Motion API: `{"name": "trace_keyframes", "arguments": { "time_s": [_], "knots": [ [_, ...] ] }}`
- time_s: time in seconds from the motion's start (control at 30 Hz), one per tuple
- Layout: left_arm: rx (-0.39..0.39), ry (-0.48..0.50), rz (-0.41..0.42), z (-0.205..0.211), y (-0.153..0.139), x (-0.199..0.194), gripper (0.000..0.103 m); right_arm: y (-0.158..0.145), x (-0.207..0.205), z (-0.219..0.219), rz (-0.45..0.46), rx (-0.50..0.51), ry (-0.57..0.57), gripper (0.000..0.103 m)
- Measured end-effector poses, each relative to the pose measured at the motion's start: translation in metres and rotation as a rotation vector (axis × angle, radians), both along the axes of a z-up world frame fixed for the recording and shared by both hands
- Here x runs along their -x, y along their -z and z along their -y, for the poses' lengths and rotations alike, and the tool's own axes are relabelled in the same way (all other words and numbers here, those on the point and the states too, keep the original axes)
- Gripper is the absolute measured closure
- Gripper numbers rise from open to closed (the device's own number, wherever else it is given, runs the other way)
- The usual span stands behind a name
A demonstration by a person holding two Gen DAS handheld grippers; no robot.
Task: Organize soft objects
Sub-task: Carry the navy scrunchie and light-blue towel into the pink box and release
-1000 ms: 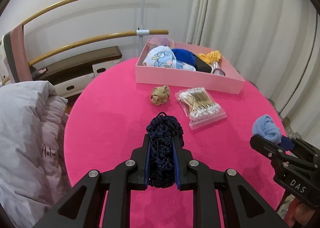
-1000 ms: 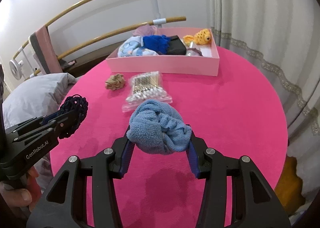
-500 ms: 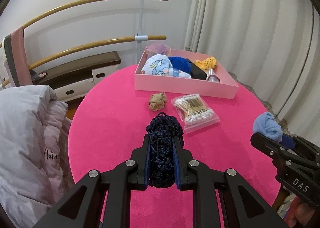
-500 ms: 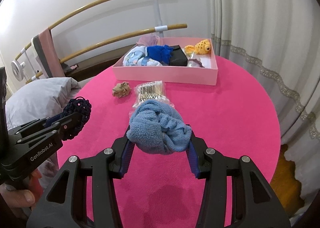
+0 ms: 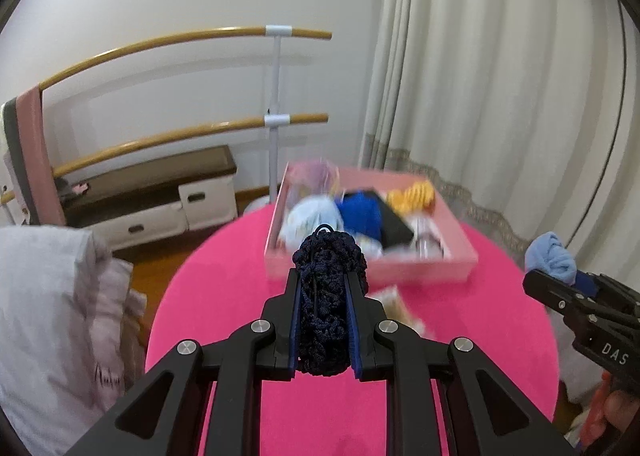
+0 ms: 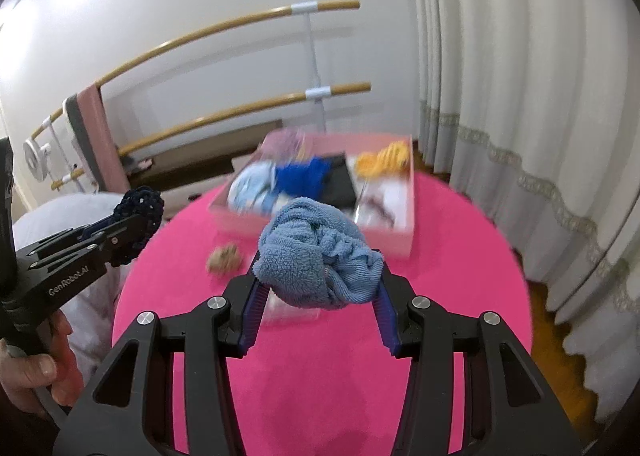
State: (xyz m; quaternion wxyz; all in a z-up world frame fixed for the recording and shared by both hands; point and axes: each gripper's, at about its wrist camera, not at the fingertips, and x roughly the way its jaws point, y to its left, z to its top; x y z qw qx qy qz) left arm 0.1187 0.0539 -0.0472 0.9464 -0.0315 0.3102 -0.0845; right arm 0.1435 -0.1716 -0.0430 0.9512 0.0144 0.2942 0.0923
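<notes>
Compared with the frame half a second earlier, both tools had risen and tilted up: more wall and curtain filled each view, and the pink box (image 5: 372, 268) sat lower and closer behind the held items. The table (image 5: 224, 296) and box contents had become motion-blurred.

The left tool (image 5: 323, 320) remained clenched on the navy net (image 5: 326, 296), held above the near half of the table. The right tool (image 6: 318, 288) remained clenched on the blue cloth (image 6: 316, 256), also raised above the table, in front of the box's near wall.

In the left view, the net hid the box's near-left corner and the swab pack (image 5: 394, 304) was largely hidden behind the left tool's right finger. In the right view, the cloth covered most of the pack, and the tan scrunchie (image 6: 224, 258) near the table's left edge was a blur. Box contents were distinguishable only as colour patches.

A hand (image 6: 36, 368) gripped the left tool's handle at the right view's lower left; the right tool's handle was cut off at the left view's right edge.
</notes>
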Motion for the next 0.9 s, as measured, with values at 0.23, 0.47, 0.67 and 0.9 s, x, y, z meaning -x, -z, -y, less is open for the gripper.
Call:
{"name": "trace_keyframes", "arguments": {
  "time_s": [0.23,0.47,0.67,0.9],
  "knots": [
    [0.030,0.033,0.004,0.020,-0.024,-0.080,0.087,-0.037,-0.069,0.018,0.019,-0.007,0.014,0.059],
    [0.017,0.050,-0.009,0.046,-0.032,-0.152,0.087,-0.049,-0.144,0.029,-0.027,-0.027,0.016,0.058],
    [0.027,0.080,-0.066,0.067,-0.025,-0.222,0.087,-0.029,-0.198,0.042,-0.107,-0.066,0.030,0.058],
    [0.056,0.117,-0.186,0.088,-0.001,-0.300,0.087,0.008,-0.247,0.049,-0.213,-0.085,0.053,0.058]
  ]
}}
